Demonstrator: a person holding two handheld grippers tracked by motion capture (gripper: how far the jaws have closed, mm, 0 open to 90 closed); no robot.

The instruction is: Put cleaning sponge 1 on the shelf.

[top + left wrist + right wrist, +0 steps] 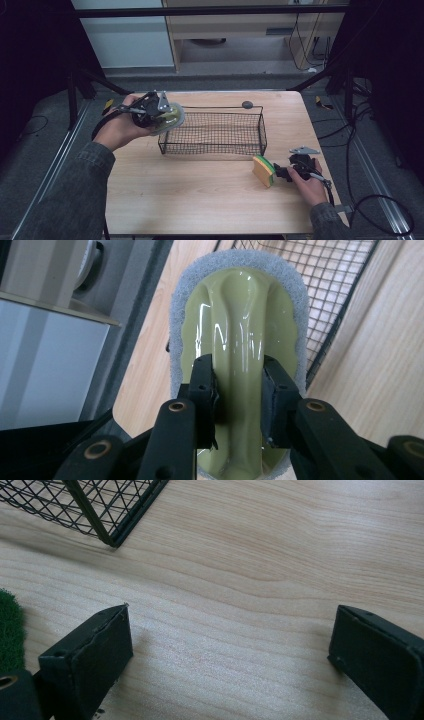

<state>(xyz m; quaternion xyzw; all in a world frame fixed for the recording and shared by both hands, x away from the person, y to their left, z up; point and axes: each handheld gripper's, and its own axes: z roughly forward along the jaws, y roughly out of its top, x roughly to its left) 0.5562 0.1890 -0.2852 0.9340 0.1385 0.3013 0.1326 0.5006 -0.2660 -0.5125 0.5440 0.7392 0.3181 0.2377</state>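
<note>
The left hand-held gripper (239, 400) is clamped on the raised ridge of a pale green scrubber (239, 340) with a grey scouring pad around its rim, both jaws pressing that ridge from either side. In the high view the left hand-held gripper (159, 111) holds it up at the wire basket's (215, 131) nine o'clock end, just over the rim, with the basket mesh directly past the scrubber's tip. Over to the right hand-held gripper (227, 650): jaws spread wide apart, bare wooden table (260, 565) between them, a basket corner at eleven o'clock. A yellow-and-green sponge (263, 170) stands on edge on the table, just at the nine o'clock side of the right hand-held gripper (286, 173), near the basket's front right corner. A small dark round object (247, 104) sits beyond the basket at twelve o'clock.
</note>
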